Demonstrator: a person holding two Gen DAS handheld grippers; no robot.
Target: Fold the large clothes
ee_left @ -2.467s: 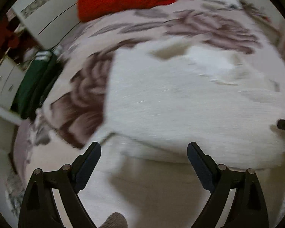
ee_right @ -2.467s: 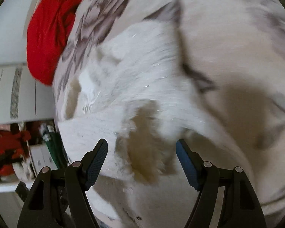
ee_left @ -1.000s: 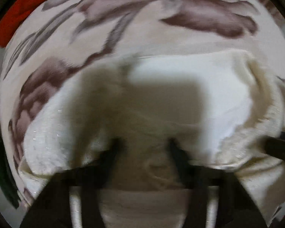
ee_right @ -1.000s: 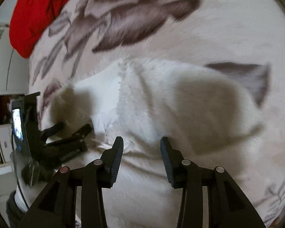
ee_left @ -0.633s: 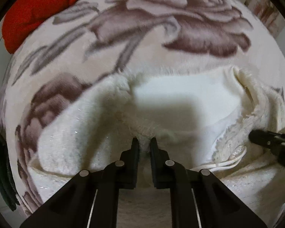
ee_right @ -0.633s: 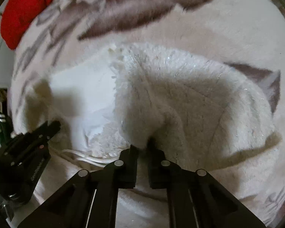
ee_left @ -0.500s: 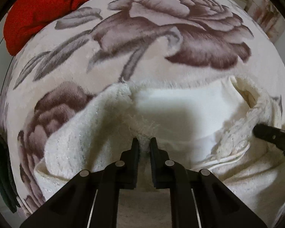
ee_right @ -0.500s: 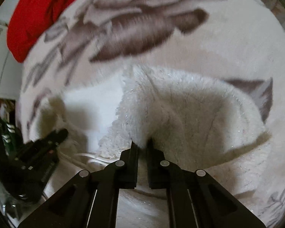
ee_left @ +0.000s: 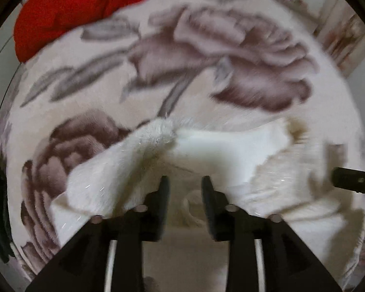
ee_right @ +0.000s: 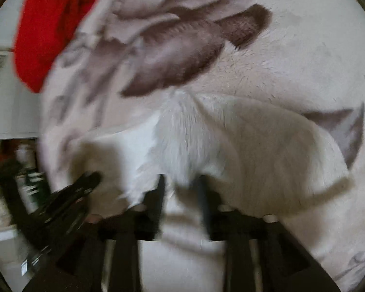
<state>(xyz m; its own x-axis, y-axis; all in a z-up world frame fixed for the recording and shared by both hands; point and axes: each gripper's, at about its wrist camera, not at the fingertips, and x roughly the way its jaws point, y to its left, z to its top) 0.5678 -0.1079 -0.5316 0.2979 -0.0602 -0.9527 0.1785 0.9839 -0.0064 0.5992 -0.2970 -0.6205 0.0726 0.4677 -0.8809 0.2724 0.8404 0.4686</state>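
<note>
Left wrist: fluffy white garment (ee_left: 124,170)

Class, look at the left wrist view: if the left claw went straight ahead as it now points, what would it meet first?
Probably the fluffy white garment bunched just ahead of the left claw; the floral blanket lies beyond. Blur leaves depth uncertain.
</note>
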